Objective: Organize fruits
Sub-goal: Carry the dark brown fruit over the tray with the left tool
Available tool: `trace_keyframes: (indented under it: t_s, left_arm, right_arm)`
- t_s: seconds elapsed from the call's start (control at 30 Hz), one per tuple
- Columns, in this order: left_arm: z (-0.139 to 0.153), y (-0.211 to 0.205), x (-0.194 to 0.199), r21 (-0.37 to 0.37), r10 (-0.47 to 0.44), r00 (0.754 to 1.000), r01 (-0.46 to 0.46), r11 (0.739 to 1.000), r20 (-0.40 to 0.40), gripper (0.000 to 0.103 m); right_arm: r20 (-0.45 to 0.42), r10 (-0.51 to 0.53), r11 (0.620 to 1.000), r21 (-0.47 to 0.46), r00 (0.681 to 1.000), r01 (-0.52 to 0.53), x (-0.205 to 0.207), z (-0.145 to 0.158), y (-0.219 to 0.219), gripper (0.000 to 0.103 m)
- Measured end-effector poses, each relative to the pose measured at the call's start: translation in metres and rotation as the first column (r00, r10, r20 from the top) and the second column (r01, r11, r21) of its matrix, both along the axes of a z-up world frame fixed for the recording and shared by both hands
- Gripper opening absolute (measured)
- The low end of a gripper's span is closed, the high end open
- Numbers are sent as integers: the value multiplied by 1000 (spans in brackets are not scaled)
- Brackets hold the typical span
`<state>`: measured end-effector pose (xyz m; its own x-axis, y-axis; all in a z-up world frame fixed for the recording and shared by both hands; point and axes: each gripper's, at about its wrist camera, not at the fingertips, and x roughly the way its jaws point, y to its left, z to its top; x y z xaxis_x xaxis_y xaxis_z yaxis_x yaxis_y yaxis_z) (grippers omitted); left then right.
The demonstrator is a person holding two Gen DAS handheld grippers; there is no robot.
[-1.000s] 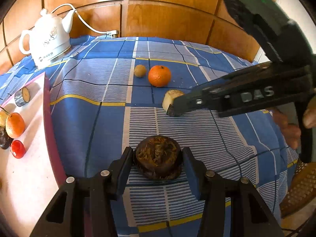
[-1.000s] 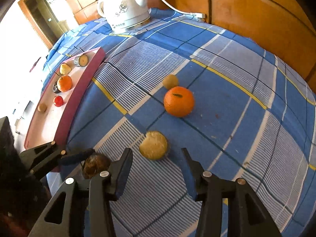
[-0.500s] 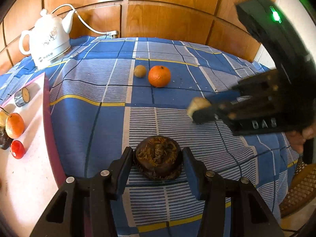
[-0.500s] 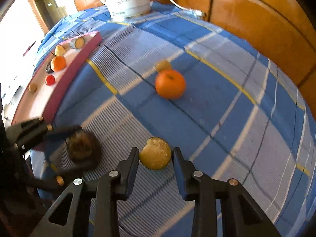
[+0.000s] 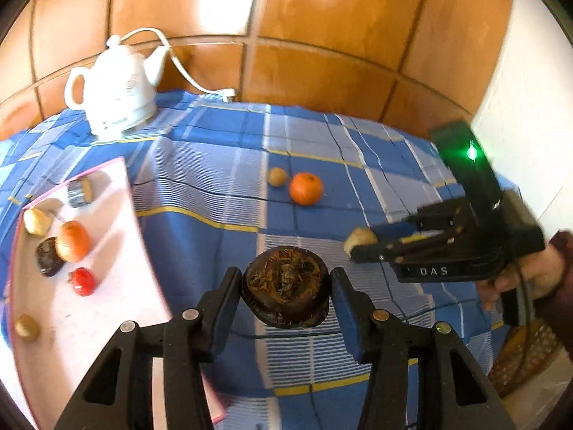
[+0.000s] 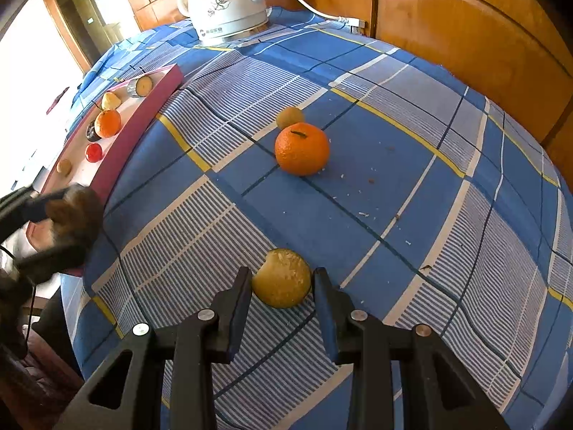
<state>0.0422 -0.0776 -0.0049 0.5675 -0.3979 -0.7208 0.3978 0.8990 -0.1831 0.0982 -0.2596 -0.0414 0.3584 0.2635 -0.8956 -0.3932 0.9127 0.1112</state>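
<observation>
My left gripper (image 5: 284, 295) is shut on a dark brown wrinkled fruit (image 5: 285, 291) and holds it above the blue checked cloth, close to the pink-rimmed tray (image 5: 118, 251). It shows blurred in the right wrist view (image 6: 71, 211). My right gripper (image 6: 283, 286) is shut on a yellow-tan fruit with a notch (image 6: 283, 277), just above the cloth; that fruit also shows in the left wrist view (image 5: 360, 238). An orange (image 6: 302, 148) and a small tan fruit (image 6: 289, 116) lie together on the cloth.
The tray holds several fruits: an orange (image 5: 72, 240), a red one (image 5: 82, 281), a dark one (image 5: 48, 256) and tan ones. A white kettle (image 5: 118, 98) with a cord stands at the back by the wooden wall. A wicker chair (image 5: 526, 358) is at the right table edge.
My left gripper has lifted the dark fruit and swung towards the tray. My right gripper has kept its hold on the yellow-tan fruit and raised it slightly.
</observation>
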Motion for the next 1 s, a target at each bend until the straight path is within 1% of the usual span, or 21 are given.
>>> trace_keyframes:
  t_s: [0.1, 0.23, 0.27, 0.37, 0.43, 0.53, 0.67, 0.77, 0.83, 0.93, 1.0]
  left_arm:
    - [9, 26, 2, -23, 68, 998, -68, 997, -6, 51]
    - [18, 76, 11, -39, 205, 979, -205, 978, -11, 51]
    - [18, 85, 12, -36, 226, 974, -226, 973, -9, 51]
    - [16, 121, 18, -19, 322, 947, -322, 946, -18, 51]
    - [11, 144, 24, -10, 385, 922, -386, 923, -37, 51]
    - [1, 163, 29, 24, 434, 900, -433, 901, -39, 51]
    - [-13, 177, 41, 46, 468, 881, -466, 883, -67, 51]
    - [-22, 185, 48, 72, 503, 862, -499, 864, -67, 51]
    - [-29, 188, 51, 78, 506, 858, -501, 862, -85, 51]
    - [-36, 187, 51, 101, 511, 856, -503, 858, -81, 52]
    - [-36, 188, 49, 103, 521, 850, -513, 852, -77, 54]
  right_arm:
    - [-12, -10, 1000, 12, 1000, 10, 1, 0, -2, 35]
    - [-16, -13, 1000, 12, 1000, 13, 1, 1, -2, 35]
    - [-16, -14, 1000, 12, 1000, 15, 2, 0, -2, 35]
    - [-14, -14, 1000, 6, 1000, 14, 2, 0, -1, 35]
    - [-11, -12, 1000, 1, 1000, 12, 1, 0, -1, 35]
    - [-8, -10, 1000, -4, 1000, 10, 1, 0, -1, 35]
    - [-4, -6, 1000, -11, 1000, 6, 0, 0, 1, 35]
    - [-3, -4, 1000, -13, 1000, 4, 1, -1, 1, 35]
    - [-3, -4, 1000, -14, 1000, 4, 1, -1, 1, 35]
    - [-1, -3, 1000, -16, 1000, 3, 0, -1, 1, 35]
    - [-1, -3, 1000, -16, 1000, 3, 1, -1, 1, 35]
